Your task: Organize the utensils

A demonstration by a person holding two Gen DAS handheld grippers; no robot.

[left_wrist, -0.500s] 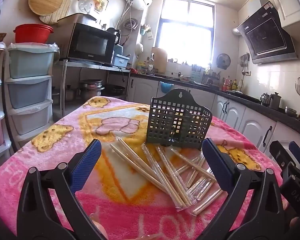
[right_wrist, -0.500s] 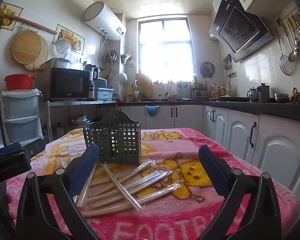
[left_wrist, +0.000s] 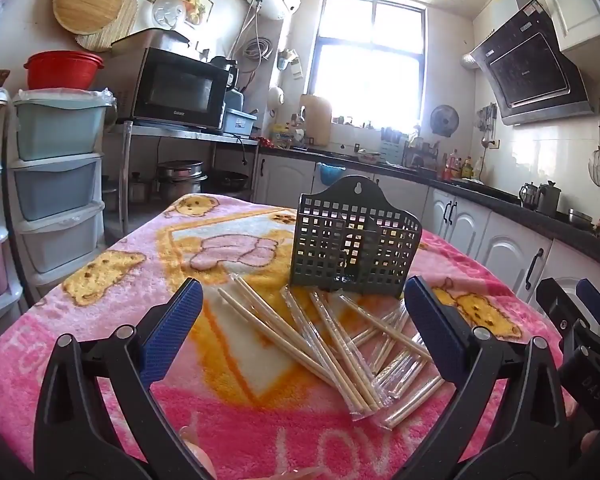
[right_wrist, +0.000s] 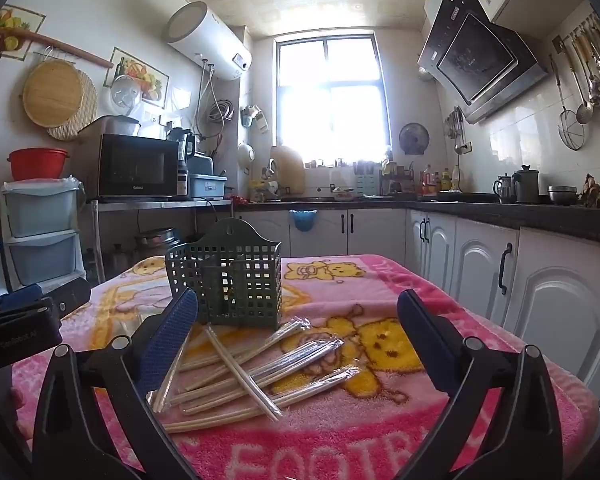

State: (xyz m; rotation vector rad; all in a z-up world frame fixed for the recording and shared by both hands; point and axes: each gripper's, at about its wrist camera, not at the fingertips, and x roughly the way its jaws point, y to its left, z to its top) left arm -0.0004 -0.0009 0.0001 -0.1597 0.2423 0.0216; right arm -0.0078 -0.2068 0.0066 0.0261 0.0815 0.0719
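Observation:
A dark green perforated utensil holder (left_wrist: 354,242) (right_wrist: 230,282) stands upright on a table covered by a pink bear-print blanket (left_wrist: 100,320) (right_wrist: 380,420). In front of it lies a loose pile of wooden chopsticks (left_wrist: 320,340) (right_wrist: 244,368), most in clear plastic sleeves. My left gripper (left_wrist: 302,322) hovers near the table's front edge, open wide, nothing between its blue pads. My right gripper (right_wrist: 298,330) is open as well, level, with the chopstick pile ahead of it. Each gripper shows at the edge of the other's view.
Stacked plastic drawers (left_wrist: 56,184) stand left of the table, with a microwave (left_wrist: 176,90) on a metal shelf behind. White cabinets under a dark counter (right_wrist: 500,216) run along the right side. A bright window (right_wrist: 332,100) is at the back.

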